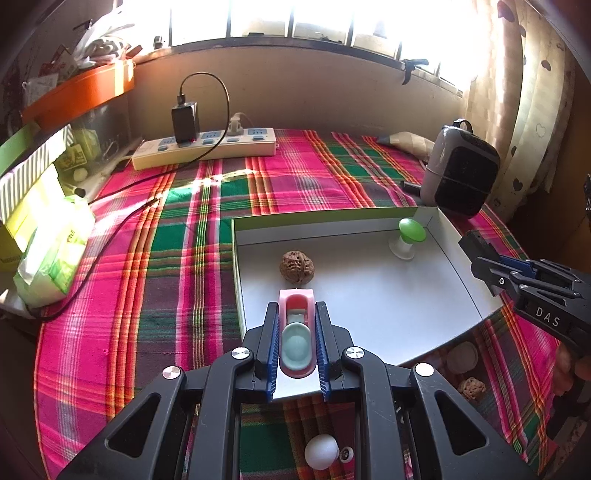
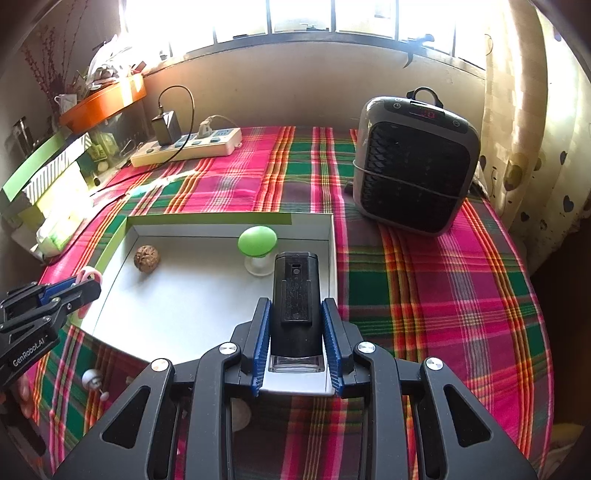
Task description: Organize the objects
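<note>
Both carry loads over the white tray [image 1: 458,266]: left gripper [image 1: 297,347] clamps a pink toy [image 1: 296,332] by the near-left edge, right gripper [image 2: 297,347] pinches a black clip-backed device [image 2: 295,302] near the right wall, apparently for dropping in.

The left wrist view rides close behind the left gripper [image 1: 296,332], looking steeply down and forward over the near left part of the shallow white tray [image 1: 448,240] toward the far window [image 1: 317,18]. The right wrist view sits just behind the right gripper [image 2: 295,332], angled down the same way over the tray's [image 2: 334,251] near right corner. Both share the tray, the plaid cloth [image 1: 155,258], the power strip [image 2: 192,146] at far left and the heater [image 2: 413,162] at far right, and each catches the other gripper at its edge.
</note>
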Demonstrator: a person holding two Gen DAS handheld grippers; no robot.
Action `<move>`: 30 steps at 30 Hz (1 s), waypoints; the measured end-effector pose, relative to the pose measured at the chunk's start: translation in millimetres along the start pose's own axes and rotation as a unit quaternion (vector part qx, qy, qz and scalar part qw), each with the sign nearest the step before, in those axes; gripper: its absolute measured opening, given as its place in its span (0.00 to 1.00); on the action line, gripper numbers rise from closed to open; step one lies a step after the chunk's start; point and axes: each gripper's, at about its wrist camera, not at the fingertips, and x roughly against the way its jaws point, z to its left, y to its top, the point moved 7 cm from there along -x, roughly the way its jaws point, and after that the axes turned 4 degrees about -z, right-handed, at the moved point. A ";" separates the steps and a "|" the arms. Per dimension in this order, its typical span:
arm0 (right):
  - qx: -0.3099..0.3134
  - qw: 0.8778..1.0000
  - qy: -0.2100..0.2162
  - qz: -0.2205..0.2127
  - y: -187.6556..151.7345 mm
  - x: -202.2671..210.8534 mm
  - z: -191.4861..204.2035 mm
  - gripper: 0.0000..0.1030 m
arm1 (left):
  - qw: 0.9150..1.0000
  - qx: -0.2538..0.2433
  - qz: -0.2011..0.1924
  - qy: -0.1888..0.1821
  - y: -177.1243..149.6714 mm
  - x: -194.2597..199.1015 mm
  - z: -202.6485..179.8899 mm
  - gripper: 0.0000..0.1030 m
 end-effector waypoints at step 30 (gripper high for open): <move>0.031 0.999 -0.006 0.033 10.8 -52.0 6.9 0.28 | 0.999 0.000 0.035 0.014 5.9 -48.4 -1.3 0.15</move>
